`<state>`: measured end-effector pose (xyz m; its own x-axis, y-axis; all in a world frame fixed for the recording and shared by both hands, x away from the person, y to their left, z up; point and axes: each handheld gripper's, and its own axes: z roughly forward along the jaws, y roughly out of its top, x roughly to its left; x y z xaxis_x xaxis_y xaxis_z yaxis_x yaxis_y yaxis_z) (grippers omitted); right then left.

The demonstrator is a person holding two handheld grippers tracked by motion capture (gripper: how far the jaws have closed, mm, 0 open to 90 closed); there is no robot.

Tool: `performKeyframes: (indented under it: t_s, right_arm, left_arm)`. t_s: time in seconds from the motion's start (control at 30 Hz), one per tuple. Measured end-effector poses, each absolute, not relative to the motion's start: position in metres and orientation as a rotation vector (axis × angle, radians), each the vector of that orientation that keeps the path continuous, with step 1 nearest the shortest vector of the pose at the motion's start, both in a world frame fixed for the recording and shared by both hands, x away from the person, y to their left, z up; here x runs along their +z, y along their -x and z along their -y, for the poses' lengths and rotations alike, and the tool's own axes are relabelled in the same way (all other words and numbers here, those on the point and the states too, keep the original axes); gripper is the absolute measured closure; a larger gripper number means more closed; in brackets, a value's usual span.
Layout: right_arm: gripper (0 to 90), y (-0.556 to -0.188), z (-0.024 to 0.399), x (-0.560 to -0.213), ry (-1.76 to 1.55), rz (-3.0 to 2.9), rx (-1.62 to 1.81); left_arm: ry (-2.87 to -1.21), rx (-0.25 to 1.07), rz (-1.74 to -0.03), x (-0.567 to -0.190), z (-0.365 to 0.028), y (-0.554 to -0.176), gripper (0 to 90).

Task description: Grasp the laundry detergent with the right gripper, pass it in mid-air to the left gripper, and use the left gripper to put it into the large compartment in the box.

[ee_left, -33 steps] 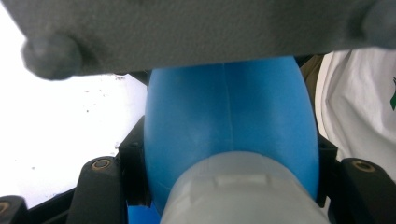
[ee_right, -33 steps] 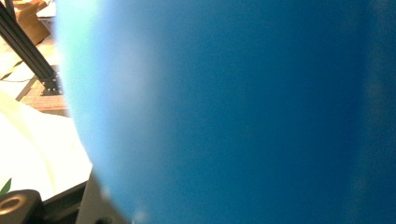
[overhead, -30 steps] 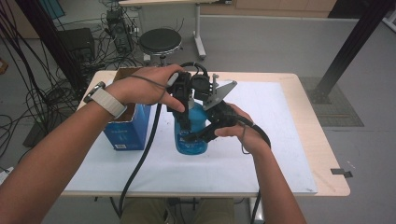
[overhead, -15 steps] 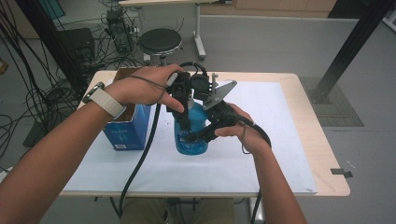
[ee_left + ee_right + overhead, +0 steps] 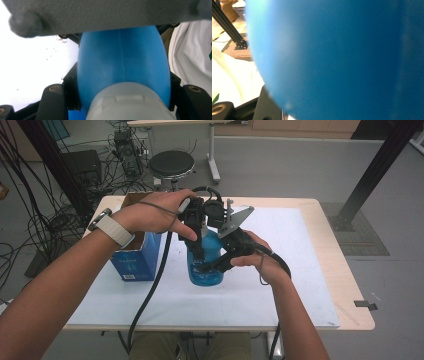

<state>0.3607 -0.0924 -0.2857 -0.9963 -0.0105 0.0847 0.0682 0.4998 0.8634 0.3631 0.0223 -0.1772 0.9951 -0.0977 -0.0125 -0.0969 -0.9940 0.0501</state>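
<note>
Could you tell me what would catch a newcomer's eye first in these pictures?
The blue bottle stands out first, upright at the middle of the white table, with both grippers clamped on it. The left gripper comes down over its pale cap, and the right gripper grips its body from the side. A blue box stands just to the left of the bottle.

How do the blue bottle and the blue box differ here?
The blue bottle is rounded and see-through; the blue box is square-sided and opaque. Both grippers clamp the bottle; the box stands untouched beside it, top open. Both are blue and stand on the white mat.
</note>
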Motion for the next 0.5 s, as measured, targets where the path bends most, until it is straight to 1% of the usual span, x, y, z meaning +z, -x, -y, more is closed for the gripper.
performKeyframes:
  t_s: [0.5]
  right_arm:
    - [43.0,-0.3620,0.0904,-0.2845,0.042,2.659,-1.524]
  left_arm:
    - [-3.080,-0.018,0.135,-0.1770,-0.0256,-0.3629,37.6]
